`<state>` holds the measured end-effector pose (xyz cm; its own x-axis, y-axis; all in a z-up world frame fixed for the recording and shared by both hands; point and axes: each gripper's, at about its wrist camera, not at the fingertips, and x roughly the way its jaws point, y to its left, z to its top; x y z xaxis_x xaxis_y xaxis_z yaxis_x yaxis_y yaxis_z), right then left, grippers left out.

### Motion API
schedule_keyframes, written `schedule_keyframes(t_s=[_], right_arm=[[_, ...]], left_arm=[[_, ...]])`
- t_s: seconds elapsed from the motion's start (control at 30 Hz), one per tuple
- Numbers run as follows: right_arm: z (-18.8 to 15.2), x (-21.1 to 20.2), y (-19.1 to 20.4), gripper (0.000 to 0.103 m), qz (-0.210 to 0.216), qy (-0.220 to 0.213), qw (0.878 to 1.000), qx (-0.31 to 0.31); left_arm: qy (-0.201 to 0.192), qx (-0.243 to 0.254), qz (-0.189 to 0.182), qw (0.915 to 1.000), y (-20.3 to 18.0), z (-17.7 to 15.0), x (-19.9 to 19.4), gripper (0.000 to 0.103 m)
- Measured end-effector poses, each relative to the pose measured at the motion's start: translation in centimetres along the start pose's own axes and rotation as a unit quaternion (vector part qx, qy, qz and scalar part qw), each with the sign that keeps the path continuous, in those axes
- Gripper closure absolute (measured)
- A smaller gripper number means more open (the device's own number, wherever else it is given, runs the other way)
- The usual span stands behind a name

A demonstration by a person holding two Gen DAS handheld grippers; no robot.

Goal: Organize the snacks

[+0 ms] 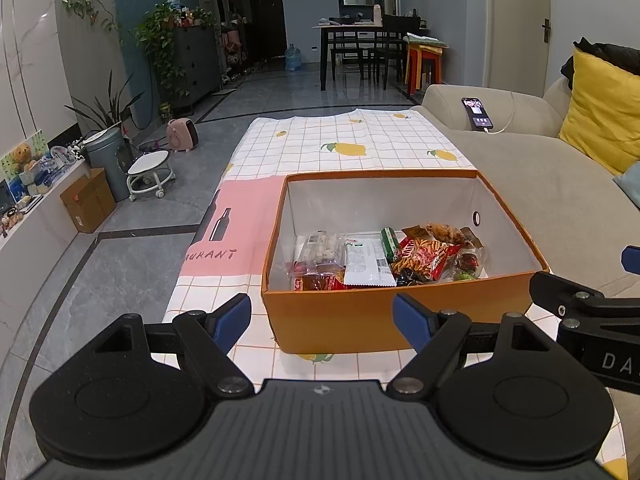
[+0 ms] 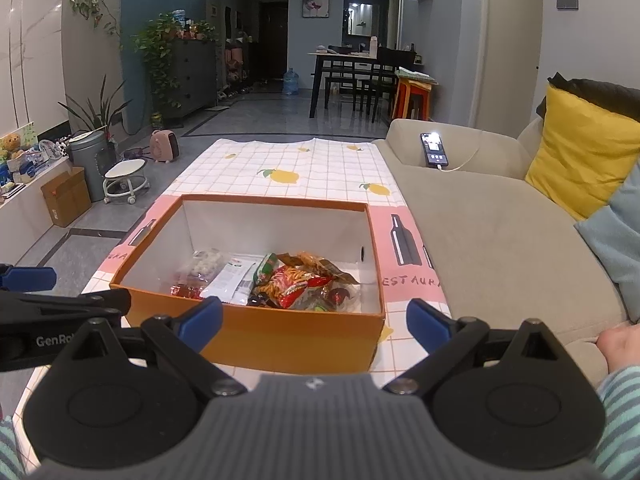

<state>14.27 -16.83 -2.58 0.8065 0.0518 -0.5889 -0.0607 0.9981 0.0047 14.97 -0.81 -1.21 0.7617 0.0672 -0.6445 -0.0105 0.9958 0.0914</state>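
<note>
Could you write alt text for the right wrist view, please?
An open orange box holding snack packets sits on a lemon-print tablecloth, with the open right hand-held gripper just before it. A beige sofa lies right.

Left wrist view: looks forward and slightly down along left gripper (image 1: pixel 322 320), near orange box (image 1: pixel 340 320), box right of centre. Right wrist view: same heading from right gripper (image 2: pixel 316 320), box (image 2: pixel 296 340) left of centre, equally near. Each view catches the other gripper at its inner edge. Shared: box, lemon-print tablecloth (image 1: pixel 340 136), sofa (image 2: pixel 480 220), dining table (image 2: pixel 344 60) far back.
</note>
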Motion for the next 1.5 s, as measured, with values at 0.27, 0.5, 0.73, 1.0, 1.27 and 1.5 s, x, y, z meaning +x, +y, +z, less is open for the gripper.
schedule_keyframes(t_s=[0.27,0.5,0.73,1.0,1.27,1.5], right_arm=[[0.07,-0.27,-0.07,0.008,0.002,-0.006,1.000,0.001],[0.31,-0.41,-0.03,0.008,0.001,-0.009,1.000,0.000],[0.24,-0.47,0.14,0.008,0.002,-0.011,1.000,-0.004],[0.38,-0.35,0.16,0.007,0.002,-0.011,1.000,-0.004],[0.34,-0.23,0.14,0.007,0.003,-0.011,1.000,-0.005],[0.28,-0.20,-0.05,0.007,0.003,-0.010,1.000,-0.005]], left_arm=[[-0.001,0.000,0.001,1.0000,-0.01,0.05,-0.03,0.009],[-0.002,-0.001,0.001,1.0000,0.13,0.19,-0.12,0.009],[-0.002,-0.002,0.002,1.0000,0.18,0.40,-0.21,0.009],[-0.001,-0.006,0.002,1.0000,0.18,0.45,-0.23,0.009],[-0.003,-0.008,0.006,0.9999,0.26,0.23,-0.41,0.009],[-0.005,-0.011,0.009,0.9999,0.41,0.31,-0.72,0.009]])
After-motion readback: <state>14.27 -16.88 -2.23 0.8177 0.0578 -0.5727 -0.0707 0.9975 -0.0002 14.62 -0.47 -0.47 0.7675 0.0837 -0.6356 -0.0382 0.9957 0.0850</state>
